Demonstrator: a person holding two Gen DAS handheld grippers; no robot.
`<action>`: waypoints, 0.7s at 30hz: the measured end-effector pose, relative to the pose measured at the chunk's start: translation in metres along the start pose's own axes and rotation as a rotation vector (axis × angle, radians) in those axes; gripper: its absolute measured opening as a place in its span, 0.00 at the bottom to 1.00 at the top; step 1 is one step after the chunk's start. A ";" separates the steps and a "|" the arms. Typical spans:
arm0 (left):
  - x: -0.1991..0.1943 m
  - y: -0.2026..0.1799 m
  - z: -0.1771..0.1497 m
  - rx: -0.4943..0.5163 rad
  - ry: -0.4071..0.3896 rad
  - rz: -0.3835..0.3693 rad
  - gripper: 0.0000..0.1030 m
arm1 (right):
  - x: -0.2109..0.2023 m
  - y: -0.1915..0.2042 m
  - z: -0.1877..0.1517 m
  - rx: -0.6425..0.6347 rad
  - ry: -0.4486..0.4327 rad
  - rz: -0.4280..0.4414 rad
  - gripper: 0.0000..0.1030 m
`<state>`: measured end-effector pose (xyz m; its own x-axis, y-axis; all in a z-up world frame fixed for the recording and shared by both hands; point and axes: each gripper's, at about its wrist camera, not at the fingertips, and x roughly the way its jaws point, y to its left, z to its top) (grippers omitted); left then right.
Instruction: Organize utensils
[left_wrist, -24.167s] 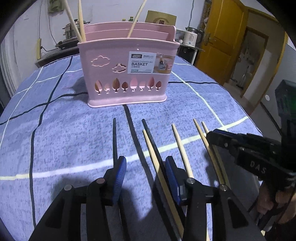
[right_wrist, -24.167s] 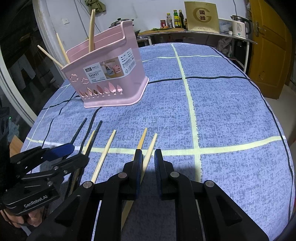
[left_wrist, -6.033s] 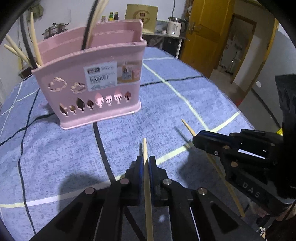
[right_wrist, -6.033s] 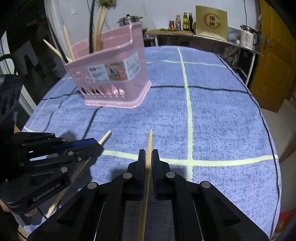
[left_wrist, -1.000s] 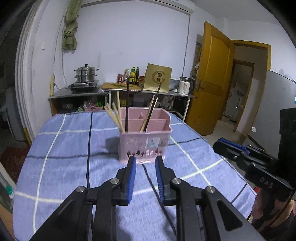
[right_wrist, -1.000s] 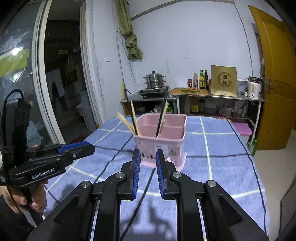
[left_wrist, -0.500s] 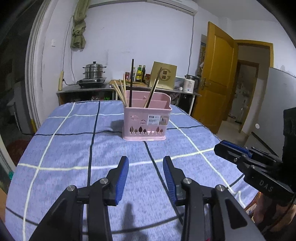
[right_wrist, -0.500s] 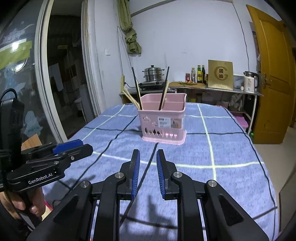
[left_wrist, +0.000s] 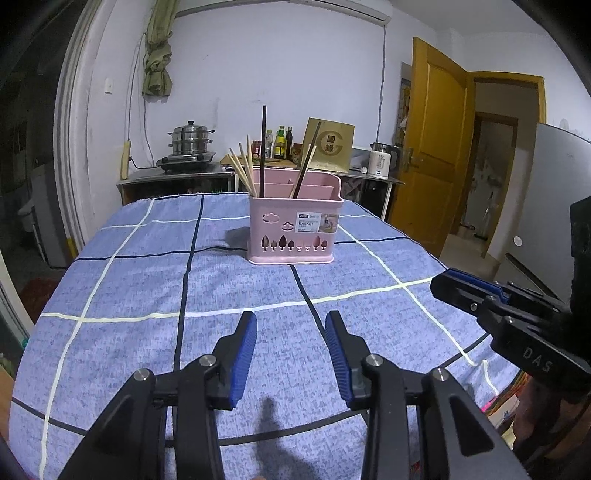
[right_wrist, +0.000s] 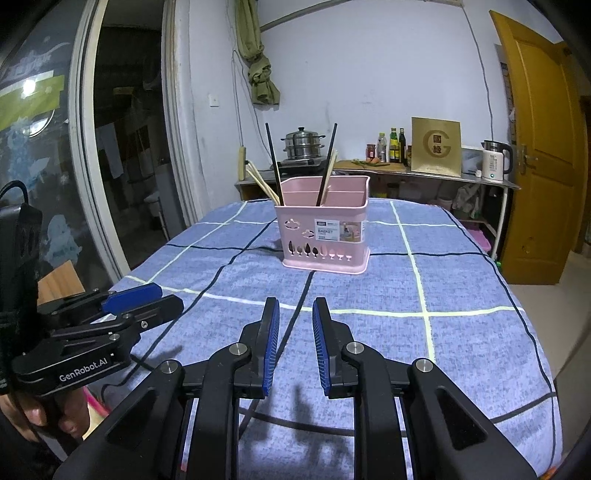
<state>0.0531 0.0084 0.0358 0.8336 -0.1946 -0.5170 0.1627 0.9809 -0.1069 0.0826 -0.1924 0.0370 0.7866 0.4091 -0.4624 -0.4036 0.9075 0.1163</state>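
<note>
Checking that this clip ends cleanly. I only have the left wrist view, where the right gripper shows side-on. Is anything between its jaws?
Observer: No. In the right wrist view the right gripper has its blue pads apart, with only the tablecloth showing between them.
Operator: Are any chopsticks lying on the cloth on that side, past the edge of my frame?
Observer: None shows there. Every one of the chopsticks in that view stands in the pink basket.
Operator: What is beyond the table's left side?
Observer: A large glass pane in a white frame. It is dark behind the glass.
</note>
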 end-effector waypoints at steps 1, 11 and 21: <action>0.000 0.000 0.000 0.000 0.001 0.000 0.37 | 0.000 0.000 0.000 -0.001 0.000 -0.001 0.19; 0.000 0.001 -0.002 -0.005 0.006 -0.001 0.37 | 0.001 -0.001 -0.001 0.002 0.002 0.000 0.19; 0.002 -0.002 -0.005 -0.008 0.015 -0.008 0.37 | 0.002 -0.001 -0.003 0.006 0.006 -0.001 0.19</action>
<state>0.0517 0.0057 0.0305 0.8240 -0.2027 -0.5290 0.1654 0.9792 -0.1176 0.0831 -0.1932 0.0332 0.7840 0.4076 -0.4681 -0.4000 0.9085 0.1210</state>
